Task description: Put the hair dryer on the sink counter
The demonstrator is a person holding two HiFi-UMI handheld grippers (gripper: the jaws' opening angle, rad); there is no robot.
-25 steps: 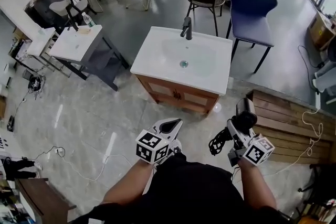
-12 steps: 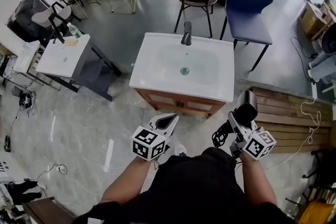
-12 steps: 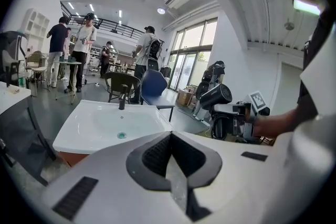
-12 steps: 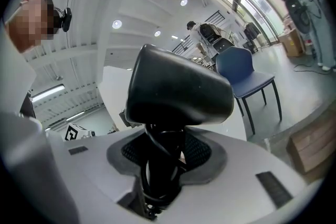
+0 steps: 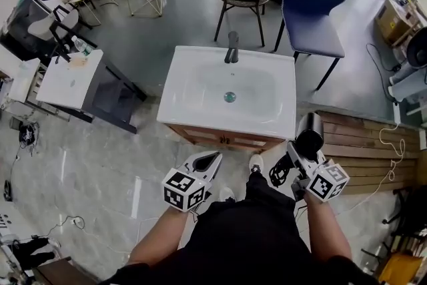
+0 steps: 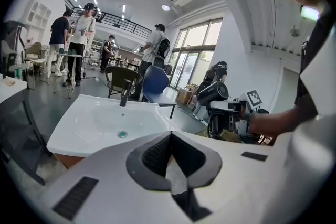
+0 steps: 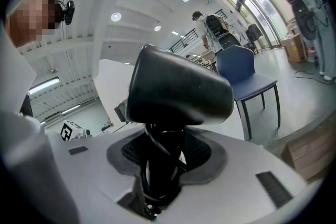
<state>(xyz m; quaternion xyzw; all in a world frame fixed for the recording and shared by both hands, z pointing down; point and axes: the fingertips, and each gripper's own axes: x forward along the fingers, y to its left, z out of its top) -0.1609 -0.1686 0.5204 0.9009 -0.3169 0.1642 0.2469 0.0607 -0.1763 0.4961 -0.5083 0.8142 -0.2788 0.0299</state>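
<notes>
Probably an open lab or test hall, not a home: freestanding sink vanity (image 5: 200, 118) on bare grey floor, blue chair (image 5: 312, 3) behind it, white side table (image 5: 67, 80) and loose cables (image 5: 67, 220) to its left, people (image 6: 79, 34) standing beyond it under a mezzanine railing (image 6: 115, 21).

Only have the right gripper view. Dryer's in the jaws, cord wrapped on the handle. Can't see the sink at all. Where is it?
Observer: Head view shows the sink counter ahead and to the left of the right hand-held gripper. The hair dryer sits just off the counter's front right corner, not over it.
Operator: What's on the counter?
Observer: I see only the faucet at the far edge and the drain in the basin.
Operator: Left side?
Observer: In the left gripper view, the left hand-held gripper has its jaws together with nothing between them, pointing at the counter.
</notes>
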